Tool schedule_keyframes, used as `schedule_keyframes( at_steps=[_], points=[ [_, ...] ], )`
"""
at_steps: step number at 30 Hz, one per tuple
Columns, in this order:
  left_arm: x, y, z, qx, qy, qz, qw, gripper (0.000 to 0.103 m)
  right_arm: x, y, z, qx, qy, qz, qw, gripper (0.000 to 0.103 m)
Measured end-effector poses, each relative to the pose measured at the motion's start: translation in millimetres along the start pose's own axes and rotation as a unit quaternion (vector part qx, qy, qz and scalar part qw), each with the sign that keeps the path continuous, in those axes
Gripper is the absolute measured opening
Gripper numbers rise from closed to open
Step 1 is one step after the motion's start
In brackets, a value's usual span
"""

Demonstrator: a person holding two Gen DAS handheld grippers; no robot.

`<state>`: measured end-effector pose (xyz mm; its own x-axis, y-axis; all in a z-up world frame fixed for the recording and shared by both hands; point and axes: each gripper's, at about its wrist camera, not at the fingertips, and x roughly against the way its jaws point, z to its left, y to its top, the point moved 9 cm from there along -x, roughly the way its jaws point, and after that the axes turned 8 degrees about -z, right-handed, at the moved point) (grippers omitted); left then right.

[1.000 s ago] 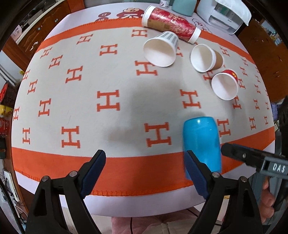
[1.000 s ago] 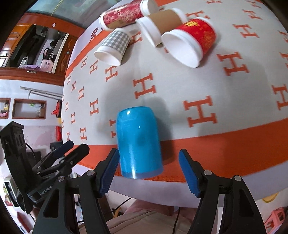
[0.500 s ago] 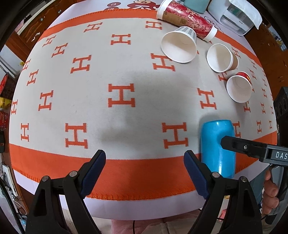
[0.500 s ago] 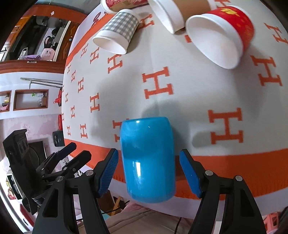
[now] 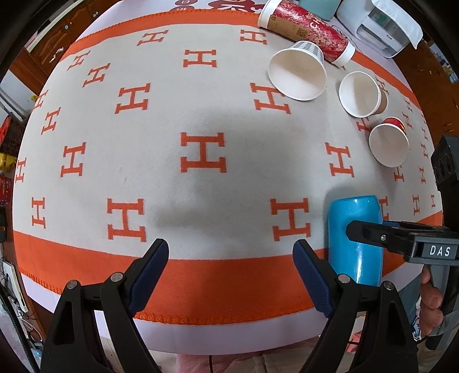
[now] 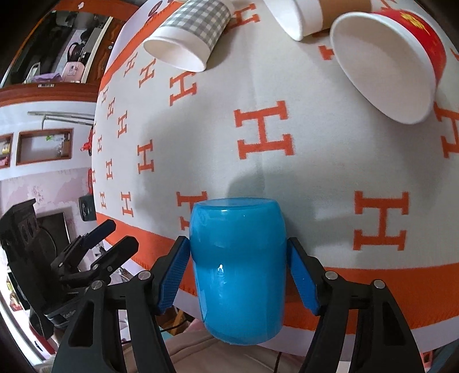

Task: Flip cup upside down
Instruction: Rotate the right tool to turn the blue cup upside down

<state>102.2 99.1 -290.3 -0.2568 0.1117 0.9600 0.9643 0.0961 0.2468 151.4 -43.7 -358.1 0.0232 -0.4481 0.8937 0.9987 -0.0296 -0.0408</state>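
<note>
A glossy blue cup (image 6: 239, 266) lies on its side near the front edge of the orange-and-white H-patterned cloth (image 6: 287, 160), closed bottom pointing away from the right wrist camera. My right gripper (image 6: 238, 271) has its blue pads against both sides of the cup. In the left wrist view the blue cup (image 5: 355, 238) lies at the right with the right gripper's finger (image 5: 381, 235) across it. My left gripper (image 5: 231, 272) is open and empty over the cloth's front orange band.
Several paper cups lie on their sides at the far right: a grey checked one (image 5: 298, 73), a brown one (image 5: 361, 94), a small red one (image 5: 388, 145) and a tall red one (image 5: 304, 30). A white appliance (image 5: 387, 25) stands behind them.
My right gripper moved forward over the blue cup and its jaws closed in from wide apart to touch its sides. The left gripper stayed open and drifted slightly left.
</note>
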Motion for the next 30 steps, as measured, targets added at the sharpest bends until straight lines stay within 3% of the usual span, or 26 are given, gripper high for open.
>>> schedule_keyframes(
  at_steps=[5,12,18,23,24,26,30],
  points=[
    [3.2,1.7,-3.8,-0.007,-0.002,-0.005,1.0000,0.087,9.7,-4.1,6.5,0.028,-0.019,-0.027,0.999,0.068],
    [16.8,8.9,-18.2,-0.016,-0.018,-0.029,0.9993,0.087,51.7,-3.2,20.8,0.049,-0.015,-0.128,0.990,0.068],
    [26.9,18.2,-29.3,-0.015,-0.023,-0.057,0.9980,0.087,87.3,5.7,26.9,0.080,-0.048,-0.242,0.966,0.068],
    [31.2,23.4,-33.6,-0.017,-0.021,-0.079,0.9965,0.087,111.6,3.4,40.2,0.153,-0.107,-0.346,0.920,0.068],
    [32.0,23.6,-33.9,-0.019,-0.019,-0.082,0.9963,0.087,113.7,2.2,40.4,0.161,-0.111,-0.353,0.915,0.068],
    [32.4,23.4,-35.4,-0.022,-0.016,-0.086,0.9960,0.087,109.6,-1.5,41.4,0.171,-0.116,-0.358,0.910,0.068],
    [32.9,21.9,-39.1,-0.032,-0.014,-0.095,0.9949,0.087,93.9,-10.7,36.5,0.172,-0.121,-0.344,0.915,0.068]
  ],
)
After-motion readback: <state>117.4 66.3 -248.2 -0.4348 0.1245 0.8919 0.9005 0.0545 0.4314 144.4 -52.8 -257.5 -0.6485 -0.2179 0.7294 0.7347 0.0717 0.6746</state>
